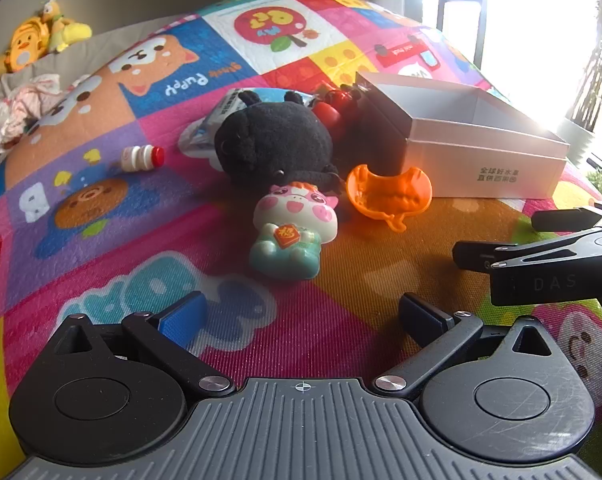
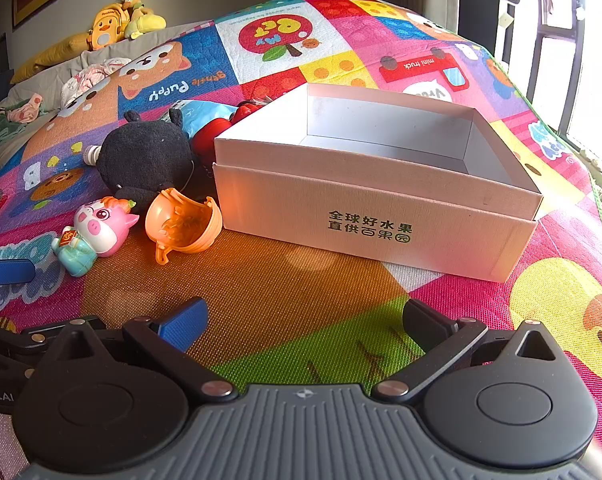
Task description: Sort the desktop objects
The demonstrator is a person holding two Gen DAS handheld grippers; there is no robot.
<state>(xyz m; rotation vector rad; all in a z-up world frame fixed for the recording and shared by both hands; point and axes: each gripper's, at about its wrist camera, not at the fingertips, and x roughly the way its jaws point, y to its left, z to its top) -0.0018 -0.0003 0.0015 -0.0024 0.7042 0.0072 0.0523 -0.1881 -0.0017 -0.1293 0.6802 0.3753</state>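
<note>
Left wrist view, left to right: small white bottle with red cap (image 1: 143,159) lying on the colourful play mat (image 1: 101,240), black plush (image 1: 275,140) behind a pink pig figurine (image 1: 295,232), orange shell-shaped toy (image 1: 389,194) just beside the white box (image 1: 481,160), red toy (image 1: 335,110) and blue packet (image 1: 229,120) tucked behind the plush. Box looks empty, nothing sorted yet. Left claw (image 1: 301,320) spread wide, nothing between the jaws, hovering short of the pig. Right claw (image 2: 305,322) also spread, empty, facing the box front. Likely first pick: pig figurine, nearest to left claw. Best to close across its narrow body, not the rounded head, lift clear of the plush cord, and drop inside the box walls. Orange shell suits the right claw; grip a rim edge, hollow side may slip.
</note>
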